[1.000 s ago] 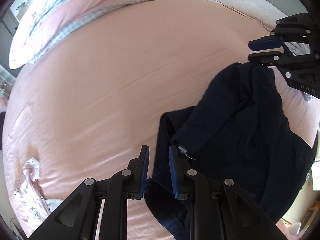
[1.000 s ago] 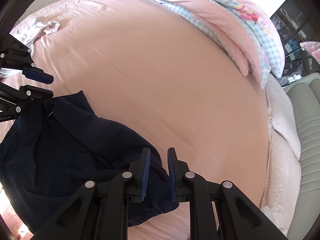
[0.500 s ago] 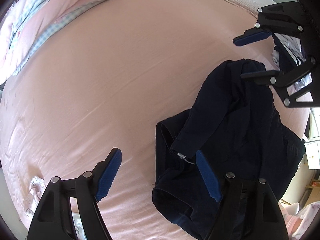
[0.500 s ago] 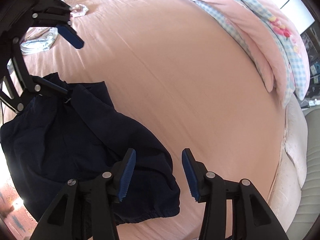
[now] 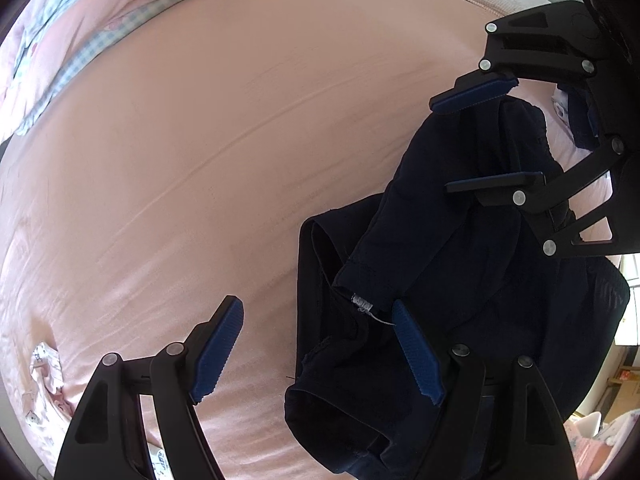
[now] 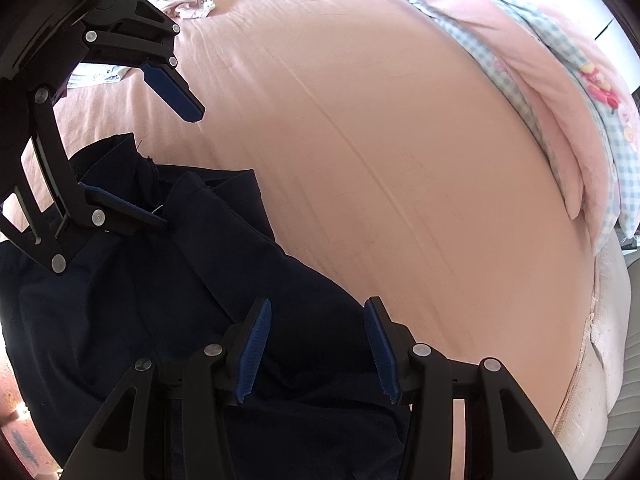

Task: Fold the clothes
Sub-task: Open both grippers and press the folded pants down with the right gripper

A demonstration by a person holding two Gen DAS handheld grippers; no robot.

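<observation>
Bed (image 5: 248,128): pink sheet takes up most of both views, lightly creased, with a pink and blue-checked quilt (image 6: 560,80) bunched along its far edge. A small white printed garment (image 6: 188,2) lies apart near the far left corner in the right wrist view.

Dark navy garment (image 5: 472,264): lies crumpled on the sheet near the near edge of the bed, between the two grippers. One layer is folded over another, and an open hem or cuff faces the left camera, with a small pale tag at a seam. It is bunched rather than spread flat.

Change since a second ago: both grippers were pressed together then, each at an edge of the garment. Both have since let go.

Left gripper (image 5: 316,350): jaws spread wide; one blue pad over bare sheet, the other over the dark cloth. Nothing pinched.

Right gripper (image 6: 318,350): jaws spread about half as far, hanging over the garment's near edge. No cloth is caught between the pads.

Reading: the garment has just been set down, not yet folded. The next step likely calls for a fresh grasp on two edges or corners, to flatten it before any fold. Risk: the doubled layer may get picked up together.
</observation>
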